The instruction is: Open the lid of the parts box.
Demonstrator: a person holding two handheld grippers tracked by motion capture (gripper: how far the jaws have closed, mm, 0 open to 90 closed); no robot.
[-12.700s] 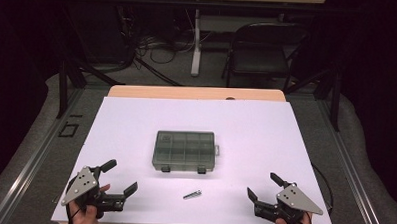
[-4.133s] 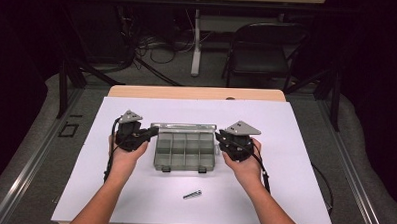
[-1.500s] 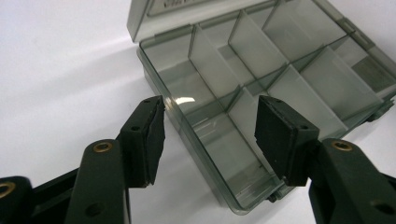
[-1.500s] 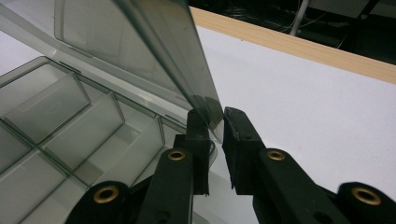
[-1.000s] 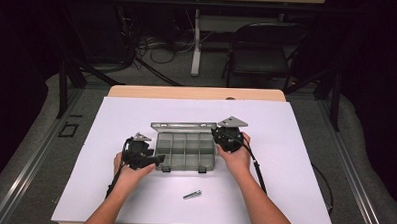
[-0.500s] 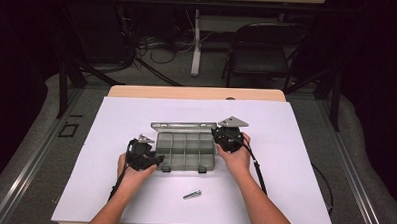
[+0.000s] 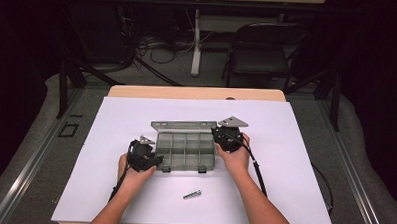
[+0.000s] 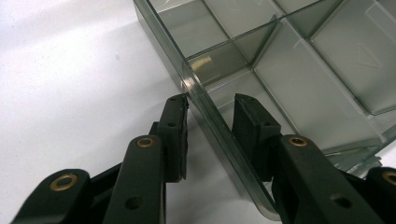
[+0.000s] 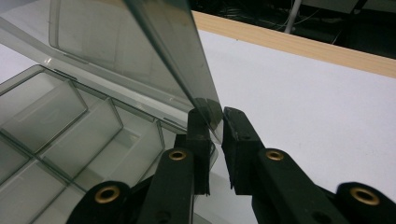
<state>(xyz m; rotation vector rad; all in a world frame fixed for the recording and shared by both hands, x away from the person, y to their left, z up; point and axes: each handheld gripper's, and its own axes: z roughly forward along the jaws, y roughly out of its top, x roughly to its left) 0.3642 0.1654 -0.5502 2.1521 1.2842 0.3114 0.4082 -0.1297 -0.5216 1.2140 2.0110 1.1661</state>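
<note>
A smoky clear compartment box point(image 7: 185, 152) lies mid-table with its lid point(image 7: 183, 126) stood up at the back. My left gripper point(image 7: 157, 162) is at the box's front left corner. In the left gripper view its jaws point(image 8: 210, 105) straddle the thin side wall point(image 8: 205, 105) and have just been closing, but a gap still shows beside the pads. My right gripper point(image 7: 218, 134) is at the lid's right end, and in the right gripper view it point(image 9: 215, 114) is shut on the lid's edge point(image 9: 187, 70). The compartments point(image 9: 60, 126) look empty.
A small metal bolt point(image 7: 192, 194) lies on the white table cover point(image 7: 295, 160) in front of the box, between my forearms. A wooden table edge point(image 7: 197, 93) runs along the back. A chair point(image 7: 261, 59) and cables stand beyond it.
The left gripper's jaws have narrowed around the box's left wall, and the hand has barely shifted. The right gripper keeps the lid upright in the same place.
</note>
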